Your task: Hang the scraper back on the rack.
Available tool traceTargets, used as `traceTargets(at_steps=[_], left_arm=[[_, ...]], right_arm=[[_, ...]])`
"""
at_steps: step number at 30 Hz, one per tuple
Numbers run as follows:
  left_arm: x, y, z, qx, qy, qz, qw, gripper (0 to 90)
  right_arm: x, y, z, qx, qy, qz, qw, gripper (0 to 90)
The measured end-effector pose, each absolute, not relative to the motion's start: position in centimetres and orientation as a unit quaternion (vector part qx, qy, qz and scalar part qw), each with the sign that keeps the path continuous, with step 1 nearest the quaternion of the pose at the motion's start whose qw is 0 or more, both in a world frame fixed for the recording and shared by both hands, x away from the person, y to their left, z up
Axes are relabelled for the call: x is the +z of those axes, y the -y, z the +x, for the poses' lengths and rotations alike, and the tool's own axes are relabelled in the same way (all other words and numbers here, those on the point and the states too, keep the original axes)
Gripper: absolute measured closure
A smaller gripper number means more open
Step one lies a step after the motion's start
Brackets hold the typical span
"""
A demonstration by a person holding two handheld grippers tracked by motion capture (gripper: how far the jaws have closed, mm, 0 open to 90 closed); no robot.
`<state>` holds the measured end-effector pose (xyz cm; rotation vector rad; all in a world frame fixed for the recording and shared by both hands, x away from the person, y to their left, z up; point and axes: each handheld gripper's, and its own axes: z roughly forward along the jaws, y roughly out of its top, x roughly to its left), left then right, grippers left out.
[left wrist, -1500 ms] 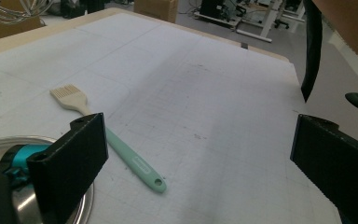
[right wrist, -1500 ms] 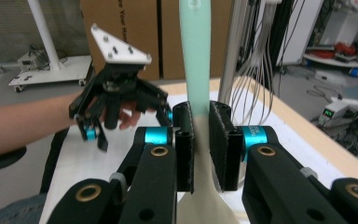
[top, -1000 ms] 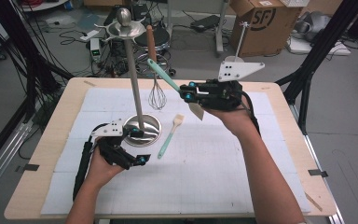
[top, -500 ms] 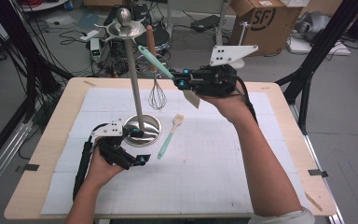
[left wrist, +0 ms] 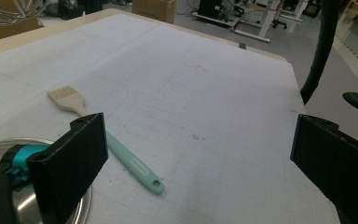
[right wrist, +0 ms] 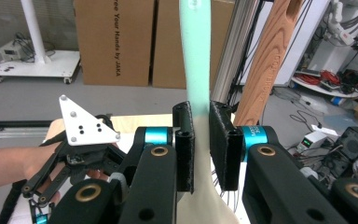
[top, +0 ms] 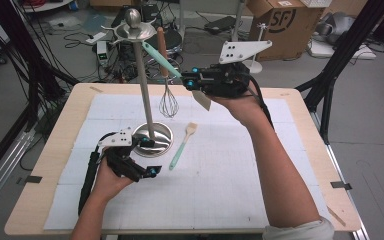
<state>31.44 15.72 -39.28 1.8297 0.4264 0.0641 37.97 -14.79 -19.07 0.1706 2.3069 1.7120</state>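
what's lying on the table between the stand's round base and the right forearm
A mint-handled pastry brush lies there on the white mat, just right of the stand's base; the high view shows it.

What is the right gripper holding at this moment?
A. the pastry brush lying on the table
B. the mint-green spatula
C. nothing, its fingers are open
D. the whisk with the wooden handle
B. In the right gripper view, the right gripper is shut on the handle of the mint-green spatula; the pastry brush lies on the table, and the whisk hangs from the stand.

Brush (top: 182,143) on table (top: 280,200), right of stand (top: 152,139).
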Motion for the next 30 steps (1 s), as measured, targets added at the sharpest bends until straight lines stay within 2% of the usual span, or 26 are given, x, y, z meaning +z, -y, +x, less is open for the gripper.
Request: traceTargets(at_steps=[9,24,28,30], left_arm=[[-39.3,-15.7,31.4,0.027,-0.182,0.786,0.59,4.5],[-39.4,-15.5,31.5,0.027,-0.182,0.789,0.587,4.5],[-39.4,-15.5,31.5,0.026,-0.18,0.79,0.585,4.5],[-39.4,-15.5,31.5,0.027,-0.18,0.79,0.586,4.5]], right_arm=[[-19.1,14.5,38.2,0.579,-0.8,0.061,0.144,81.2],[-19.8,13.5,38.5,0.569,-0.808,0.068,0.137,80.6],[-19.8,13.4,38.4,0.568,-0.809,0.063,0.136,78.4],[-19.8,13.4,38.3,0.568,-0.809,0.062,0.133,74.1]])
